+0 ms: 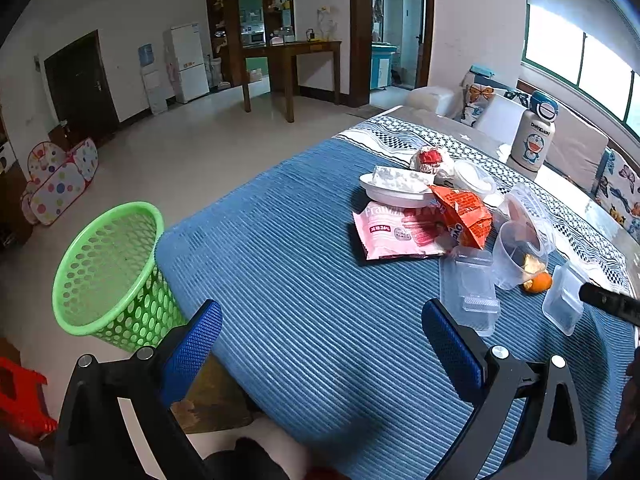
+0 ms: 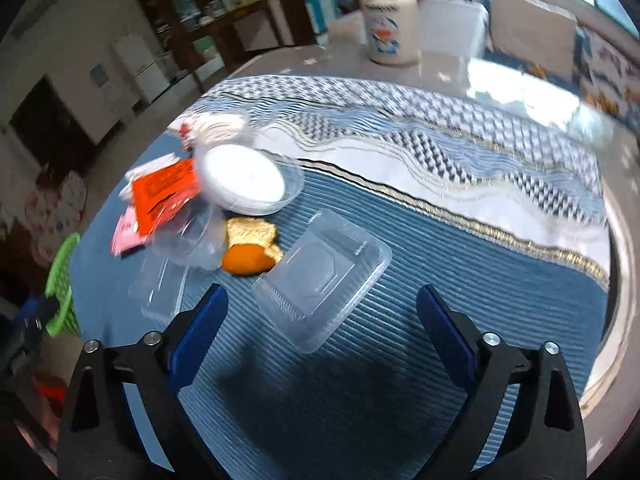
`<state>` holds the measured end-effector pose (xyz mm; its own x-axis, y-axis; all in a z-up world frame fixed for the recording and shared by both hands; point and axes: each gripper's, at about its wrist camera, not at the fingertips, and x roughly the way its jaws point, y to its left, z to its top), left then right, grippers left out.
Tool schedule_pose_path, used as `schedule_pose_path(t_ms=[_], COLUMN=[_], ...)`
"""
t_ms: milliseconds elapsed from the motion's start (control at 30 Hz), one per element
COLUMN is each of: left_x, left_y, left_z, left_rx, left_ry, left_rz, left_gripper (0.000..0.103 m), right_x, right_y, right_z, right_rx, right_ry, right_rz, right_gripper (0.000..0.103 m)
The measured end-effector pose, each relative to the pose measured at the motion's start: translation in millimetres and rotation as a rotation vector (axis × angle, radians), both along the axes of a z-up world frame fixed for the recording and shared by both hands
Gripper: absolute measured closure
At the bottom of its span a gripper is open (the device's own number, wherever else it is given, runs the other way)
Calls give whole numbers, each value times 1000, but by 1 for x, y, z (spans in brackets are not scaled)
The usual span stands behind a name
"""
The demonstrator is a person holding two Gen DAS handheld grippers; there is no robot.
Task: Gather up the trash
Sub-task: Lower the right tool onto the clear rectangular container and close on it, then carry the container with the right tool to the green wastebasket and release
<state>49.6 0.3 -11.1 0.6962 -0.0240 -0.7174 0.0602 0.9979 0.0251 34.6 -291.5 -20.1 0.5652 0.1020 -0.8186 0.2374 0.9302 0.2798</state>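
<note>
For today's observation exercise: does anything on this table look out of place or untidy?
Yes. Wrappers, an orange wrapper, a clear cup tipped on its side and an orange peel lie jumbled on the blue cloth, while the green basket stands beside it.

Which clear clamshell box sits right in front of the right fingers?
On the blue ribbed cloth, next to the orange peel, lies the clear clamshell box. Unlike the other clear box by the pink wrapper, it lies apart from the pile, nearest the patterned border.
</note>
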Motion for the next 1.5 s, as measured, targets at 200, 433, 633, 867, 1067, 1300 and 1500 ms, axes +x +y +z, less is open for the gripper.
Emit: schedule_pose_path(t_ms=[200,433,633,867,1067,1300,1500], left_x=[9,15,15,20,42,69,83], left_y=[-3,-12,-40,-98,-149,-169,-174], left_z=[-4,-5,0,3,-8,-22,-31], left_rx=[-6,-17,-42,-26,35,93,92], left_ry=[0,-3,-1,-5,22,57,88], left_rz=[-43,-144,-303,-544,-703,-757,-782], left_gripper=[6,6,6,6,6,6,8], right_x=[20,34,31,15,-2,-15,-10], right_y=[-9,-9,-4,-12,-22,-32,-32], right_z=[-6,-16,-16,-3,6,13,12], right_rx=[78,38,-2,4,7,43,52], right_ry=[72,127,106,36,-12,-61,-71], right_rz=[-86,-170,-164,-118,-65,-31,-4], right_gripper=[34,46,48,51,51,52,52])
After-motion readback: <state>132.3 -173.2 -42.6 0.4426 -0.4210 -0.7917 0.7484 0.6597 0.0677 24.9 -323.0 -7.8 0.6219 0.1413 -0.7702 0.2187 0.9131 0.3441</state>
